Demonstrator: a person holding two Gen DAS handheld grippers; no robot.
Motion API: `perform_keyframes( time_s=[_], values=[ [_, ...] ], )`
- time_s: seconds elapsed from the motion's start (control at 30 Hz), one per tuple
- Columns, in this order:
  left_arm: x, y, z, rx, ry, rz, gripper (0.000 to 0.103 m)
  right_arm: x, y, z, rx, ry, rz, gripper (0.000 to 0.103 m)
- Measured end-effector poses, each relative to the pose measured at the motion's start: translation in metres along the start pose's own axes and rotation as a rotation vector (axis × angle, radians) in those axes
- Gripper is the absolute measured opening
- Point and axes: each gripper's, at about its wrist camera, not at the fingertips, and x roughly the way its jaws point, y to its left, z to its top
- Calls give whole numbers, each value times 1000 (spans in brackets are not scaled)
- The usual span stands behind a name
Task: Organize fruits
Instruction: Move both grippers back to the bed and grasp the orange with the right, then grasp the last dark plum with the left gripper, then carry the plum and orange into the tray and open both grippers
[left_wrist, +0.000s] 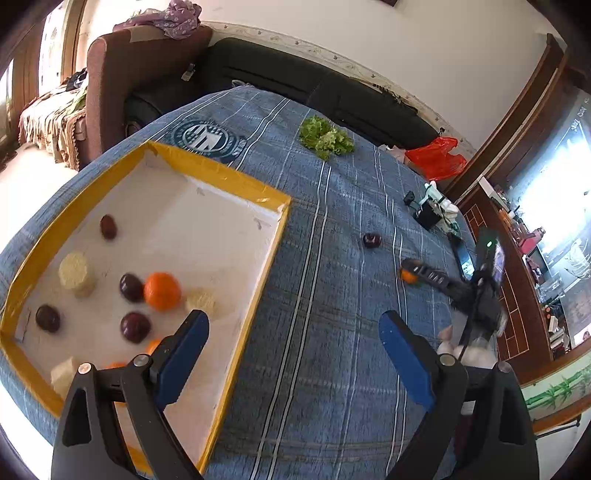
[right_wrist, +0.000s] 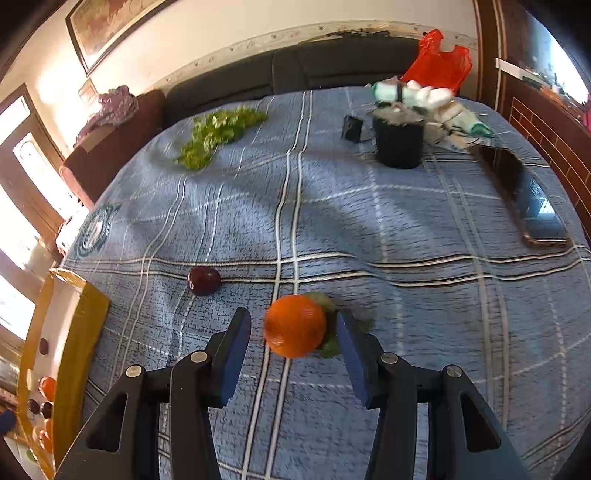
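Note:
An orange (right_wrist: 295, 325) with a green leaf lies on the blue checked cloth (right_wrist: 406, 295). My right gripper (right_wrist: 291, 325) is open, its blue pads on either side of the orange with small gaps showing. A dark red plum (right_wrist: 204, 280) rests on the cloth to its left. In the left wrist view my left gripper (left_wrist: 293, 319) stands wide open and holds nothing, over the right rim of the yellow-edged tray (left_wrist: 221, 173). The tray holds an orange (left_wrist: 161, 291), several dark plums and pale corn pieces. The right gripper (left_wrist: 417, 275) shows there beside the loose plum (left_wrist: 371, 240).
Green lettuce (right_wrist: 218, 133) lies at the cloth's far side. A black cup (right_wrist: 399, 142), a phone (right_wrist: 524, 195), a small black box and a red bag (right_wrist: 439, 62) sit at the far right. A dark sofa (left_wrist: 295, 77) runs behind the table.

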Motion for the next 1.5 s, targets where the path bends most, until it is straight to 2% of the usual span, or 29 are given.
perform_keyframes(
  time_s=[0.07, 0.13, 0.17, 0.27, 0.4, 0.57, 0.7, 0.77, 0.93, 1.03, 1.1, 1.13, 1.17, 1.3, 1.5],
  values=[
    [10, -8, 7, 4, 0, -5, 93, 8, 4, -2, -11, 6, -4, 52],
    [23, -15, 14, 4, 11, -14, 93, 11, 4, -4, -11, 2, -14, 39],
    [28, -17, 16, 0, 18, -20, 93, 10, 2, -4, -6, 1, -7, 38],
    [48, -26, 21, -16, 46, -60, 93, 1, -8, -9, 54, -13, 44, 38],
    [78, -44, 38, -14, 62, -113, 93, -33, -18, -28, 88, -74, 109, 38],
    [135, -72, 64, -8, 118, -156, 93, -53, -31, -41, 112, -130, 151, 38],
    [180, -94, 75, 64, 160, -122, 90, -44, -41, -40, 142, -106, 173, 38],
    [202, -104, 79, 114, 177, -93, 82, -40, -44, -38, 151, -86, 178, 38],
    [233, -124, 77, 236, 188, -6, 80, -43, -48, -38, 162, -100, 190, 39],
    [238, -131, 74, 290, 174, 31, 79, -44, -48, -38, 165, -108, 187, 39],
    [238, -137, 70, 343, 159, 65, 62, -43, -49, -37, 169, -105, 188, 39],
    [237, -140, 68, 373, 149, 87, 39, -43, -49, -37, 169, -103, 188, 39],
    [237, -143, 66, 389, 152, 82, 26, -42, -49, -38, 168, -102, 186, 39],
    [222, -143, 60, 390, 142, 66, 26, -42, -48, -38, 165, -105, 178, 39],
    [167, -132, 51, 367, 83, 35, 26, -46, -49, -39, 161, -119, 185, 39]
  ],
)
